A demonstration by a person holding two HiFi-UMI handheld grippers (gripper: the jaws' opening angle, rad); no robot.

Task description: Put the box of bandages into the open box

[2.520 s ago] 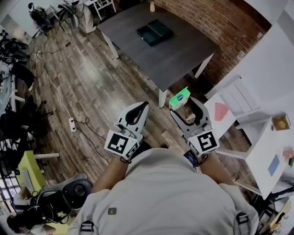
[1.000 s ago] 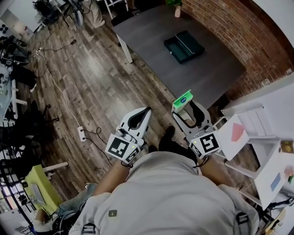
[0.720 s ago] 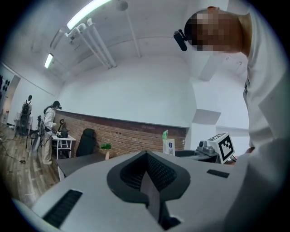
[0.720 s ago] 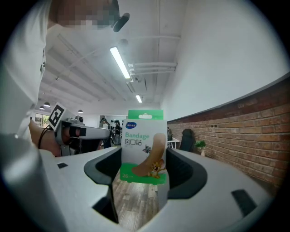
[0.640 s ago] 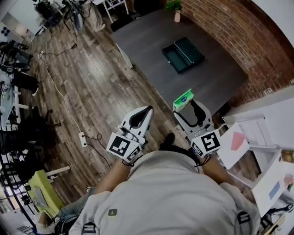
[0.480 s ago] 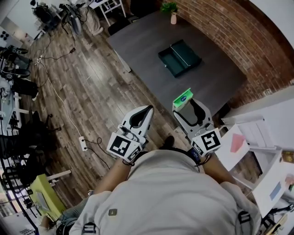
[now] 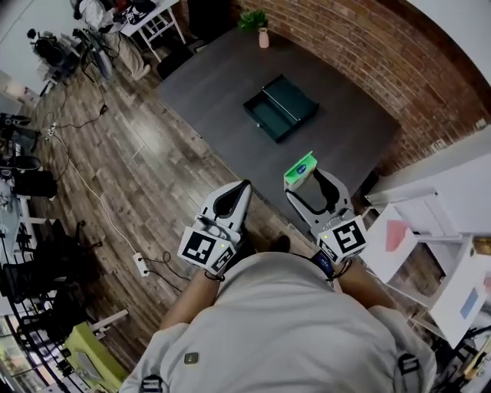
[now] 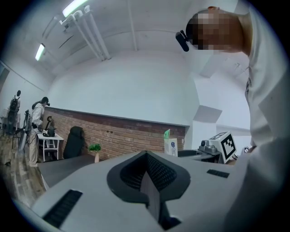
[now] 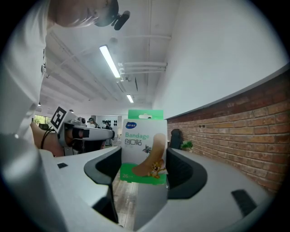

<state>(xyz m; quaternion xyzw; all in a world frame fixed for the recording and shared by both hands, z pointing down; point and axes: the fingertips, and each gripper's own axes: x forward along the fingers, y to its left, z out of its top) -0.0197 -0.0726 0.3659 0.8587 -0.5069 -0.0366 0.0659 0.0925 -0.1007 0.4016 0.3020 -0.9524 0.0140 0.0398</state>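
The left tool [image 7: 239, 190] is clenched on nothing; the open box [image 7: 281, 107] lies well ahead on the desk [image 7: 345, 142], its dark inside hard to read. The right tool [image 7: 305, 183] pinches the box of bandages [image 7: 301, 166] by its lower end only, upright in the air near the desk's edge, so I judge it may tilt, slip, or land outside if released early.

A lab-like office: brick wall [image 7: 368, 61], wood floor [image 7: 130, 176], dark table [image 7: 345, 127], white desk [image 7: 150, 14], power strip [image 7: 143, 265]
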